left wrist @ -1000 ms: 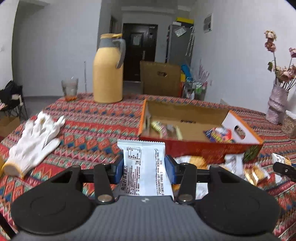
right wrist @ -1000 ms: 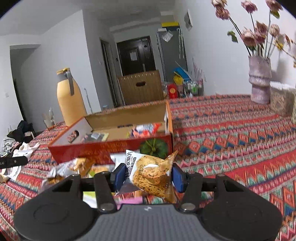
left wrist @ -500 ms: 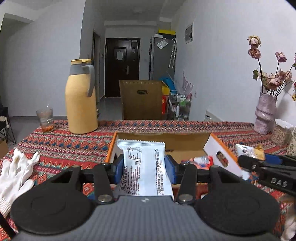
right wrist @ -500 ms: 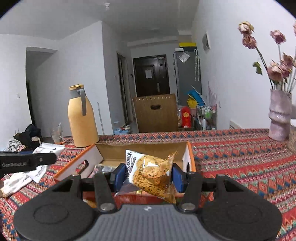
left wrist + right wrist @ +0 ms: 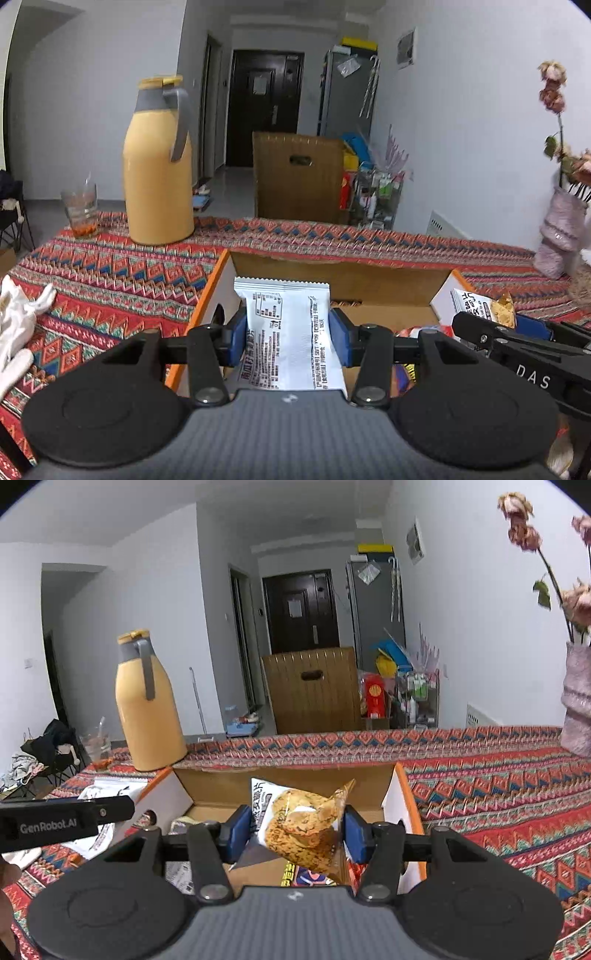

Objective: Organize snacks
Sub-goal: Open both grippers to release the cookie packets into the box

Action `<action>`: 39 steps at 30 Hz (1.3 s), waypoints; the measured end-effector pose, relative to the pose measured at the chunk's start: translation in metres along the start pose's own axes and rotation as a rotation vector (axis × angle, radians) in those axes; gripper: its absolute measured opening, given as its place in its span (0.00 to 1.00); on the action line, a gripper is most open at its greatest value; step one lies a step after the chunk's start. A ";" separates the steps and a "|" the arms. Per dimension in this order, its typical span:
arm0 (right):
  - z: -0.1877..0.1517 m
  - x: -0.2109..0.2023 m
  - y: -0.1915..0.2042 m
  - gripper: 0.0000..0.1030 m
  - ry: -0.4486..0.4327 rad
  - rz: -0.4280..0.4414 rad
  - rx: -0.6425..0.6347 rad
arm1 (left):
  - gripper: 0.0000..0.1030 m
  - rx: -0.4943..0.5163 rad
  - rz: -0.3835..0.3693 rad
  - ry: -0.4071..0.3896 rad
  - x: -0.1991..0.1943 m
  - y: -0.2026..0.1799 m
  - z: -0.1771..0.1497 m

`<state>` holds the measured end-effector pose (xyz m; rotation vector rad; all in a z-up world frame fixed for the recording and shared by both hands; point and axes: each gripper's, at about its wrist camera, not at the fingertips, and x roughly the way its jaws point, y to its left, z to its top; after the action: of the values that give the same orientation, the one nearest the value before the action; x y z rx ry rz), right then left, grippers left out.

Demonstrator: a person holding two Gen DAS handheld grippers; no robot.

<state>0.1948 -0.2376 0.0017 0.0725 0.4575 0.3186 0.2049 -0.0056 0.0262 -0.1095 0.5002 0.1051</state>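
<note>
My left gripper (image 5: 288,334) is shut on a white snack packet (image 5: 290,332) with black print, held over the near left end of the open orange cardboard box (image 5: 343,273). My right gripper (image 5: 297,830) is shut on a yellow-brown crisp bag (image 5: 304,830), held over the same box (image 5: 399,794). Other snack packets (image 5: 306,877) lie inside the box under it. The right gripper also shows at the right of the left wrist view (image 5: 517,343); the left gripper shows at the left of the right wrist view (image 5: 62,821).
A tall yellow thermos jug (image 5: 157,162) and a glass (image 5: 81,212) stand at the table's far left. A white glove (image 5: 16,325) lies on the patterned cloth at left. A vase of dried flowers (image 5: 561,229) stands far right. A wooden chair back (image 5: 299,181) is behind the table.
Both grippers have moved forward and up over the box with their packets still held. The loose snacks on the table in front of the box have dropped out of view.
</note>
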 end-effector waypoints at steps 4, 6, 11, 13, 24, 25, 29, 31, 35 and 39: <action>-0.012 0.016 0.002 0.50 0.031 -0.003 -0.003 | 0.45 -0.005 0.008 0.027 0.015 0.003 -0.007; -0.016 0.021 0.001 0.50 0.041 -0.005 -0.005 | 0.45 -0.008 0.011 0.035 0.020 0.004 -0.009; -0.022 0.030 -0.003 0.50 0.069 -0.012 -0.003 | 0.45 0.002 0.013 0.056 0.029 0.002 -0.015; -0.022 0.030 -0.005 0.53 0.073 -0.014 0.001 | 0.47 0.002 0.010 0.053 0.027 0.002 -0.015; -0.020 0.023 -0.016 1.00 0.054 -0.049 0.030 | 1.00 -0.007 0.043 -0.020 0.015 0.004 -0.012; -0.019 0.024 -0.015 1.00 0.054 -0.049 0.031 | 1.00 -0.008 0.041 -0.020 0.014 0.004 -0.011; -0.018 0.023 -0.017 1.00 0.050 -0.053 0.039 | 1.00 -0.003 0.043 -0.024 0.013 0.002 -0.010; -0.016 0.022 -0.017 1.00 0.043 -0.056 0.041 | 1.00 -0.005 0.040 -0.030 0.010 0.002 -0.008; -0.012 0.015 -0.016 1.00 0.032 -0.061 0.033 | 1.00 -0.006 0.034 -0.045 0.000 0.002 -0.005; -0.008 0.003 -0.011 1.00 0.020 -0.059 0.021 | 1.00 0.002 0.030 -0.076 -0.016 0.001 0.000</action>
<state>0.1969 -0.2475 -0.0084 0.0758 0.4816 0.2567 0.1908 -0.0060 0.0336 -0.0956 0.4265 0.1373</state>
